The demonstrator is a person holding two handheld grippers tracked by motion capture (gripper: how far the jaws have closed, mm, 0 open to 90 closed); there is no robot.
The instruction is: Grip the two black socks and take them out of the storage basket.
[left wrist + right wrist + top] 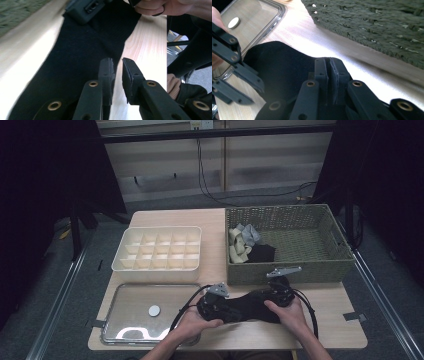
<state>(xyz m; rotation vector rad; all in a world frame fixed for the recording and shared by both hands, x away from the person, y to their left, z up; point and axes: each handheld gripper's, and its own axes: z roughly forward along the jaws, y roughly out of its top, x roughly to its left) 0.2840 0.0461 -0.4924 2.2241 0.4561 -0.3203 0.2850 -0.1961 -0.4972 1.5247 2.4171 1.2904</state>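
A black sock (pixel 250 306) lies stretched across the wooden table in front of the basket, between my two grippers. My left gripper (pixel 221 304) is at its left end. In the left gripper view its jaws (pixel 118 68) stand a narrow gap apart with bare wood showing between them, and the sock (pixel 75 50) lies under and beside the left jaw. My right gripper (pixel 274 295) is at the sock's right end. Its jaws (pixel 330 63) are pressed together at the edge of the sock (pixel 282 65). The left gripper (pixel 235 66) also shows at the left of that view.
A green woven basket (pixel 290 269) stands just behind the grippers, with beige, grey and black socks (pixel 247 245) in its left part. A white divided organiser (pixel 156 268) is at back left. A shiny tray (pixel 130 295) with a small white disc (pixel 154 310) lies at front left.
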